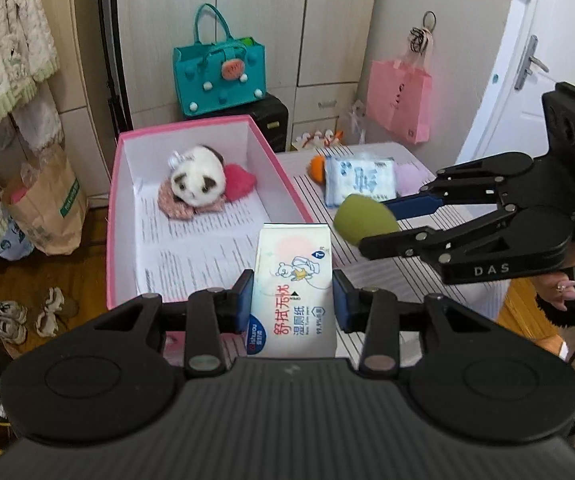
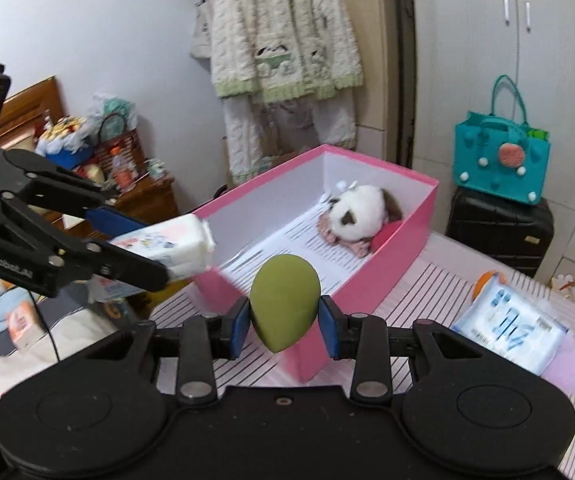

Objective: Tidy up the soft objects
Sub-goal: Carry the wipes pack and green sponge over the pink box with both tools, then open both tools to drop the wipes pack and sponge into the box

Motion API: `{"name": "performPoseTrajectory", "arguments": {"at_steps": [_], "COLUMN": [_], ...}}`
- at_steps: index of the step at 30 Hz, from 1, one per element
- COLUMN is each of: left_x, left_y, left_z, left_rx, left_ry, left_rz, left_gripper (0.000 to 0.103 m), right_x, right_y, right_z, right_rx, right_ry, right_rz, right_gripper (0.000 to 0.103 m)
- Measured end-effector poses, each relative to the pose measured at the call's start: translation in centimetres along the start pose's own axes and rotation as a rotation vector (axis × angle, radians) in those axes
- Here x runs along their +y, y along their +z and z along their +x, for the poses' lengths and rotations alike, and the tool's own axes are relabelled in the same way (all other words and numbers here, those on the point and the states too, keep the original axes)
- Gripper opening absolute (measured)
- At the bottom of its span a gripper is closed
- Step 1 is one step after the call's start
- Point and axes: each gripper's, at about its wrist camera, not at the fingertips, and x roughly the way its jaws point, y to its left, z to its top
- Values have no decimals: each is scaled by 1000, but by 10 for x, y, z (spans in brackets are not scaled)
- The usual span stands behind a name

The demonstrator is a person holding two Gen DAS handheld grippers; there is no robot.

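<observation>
1. While both loads are hanging clear of the striped table [image 2: 427,280], I am judging the wet-wipe pack [image 1: 293,292] to be light and squashy, with a slick film wrapper that could be slipping if I am squeezing too gently; taking it across its narrow sides near the middle, as I am doing, looks safest.
2. I am reading the green sponge [image 2: 284,302] as very light and springy, an egg shape that is likely to squirt out of flat pads, so I am gripping it around its widest part.
3. I am keeping the left gripper [image 1: 293,300] partly closed, its blue pads pressing both long edges of the wet-wipe pack, which is sitting in the air over the near rim of the pink box [image 1: 113,200].
4. I am keeping the right gripper [image 2: 284,322] narrowed as well, pads pinching the green sponge on either side, just before the box's near corner and above the table.
5. Inside the pink box, a panda plush [image 1: 195,178] is lying on a red heart cushion [image 1: 239,182] at the far end.
6. On the table beside the box, a blue tissue pack [image 2: 511,330], a purple puff [image 2: 571,372] and an orange item [image 1: 316,169] are waiting.
</observation>
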Motion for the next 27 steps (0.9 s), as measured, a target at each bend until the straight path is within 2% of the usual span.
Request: {"name": "performPoseTrajectory", "arguments": {"at_steps": [4,9,14,20,27], "left_x": [23,52,77,109,114], "left_y": [16,35,57,68,69], "left_z": [14,50,100,158,190], "left_rx": [-22,1,53,177,233], "left_ry": [11,47,107,105,103], "left_rz": [-40,-78,-103,-206,-229], "left_gripper": [38,38,38,38,38], "right_x": [-11,-12,-18,-26,-37], "right_y": [15,45,71,80,76], "right_z": [12,47,97,153,180], "right_rx": [-30,-3,95,243,316], "right_ry": [-58,-125,-105,-57,1], "right_rz": [-7,-108,-221,-335,-387], "right_gripper": [42,42,41,41,41]}}
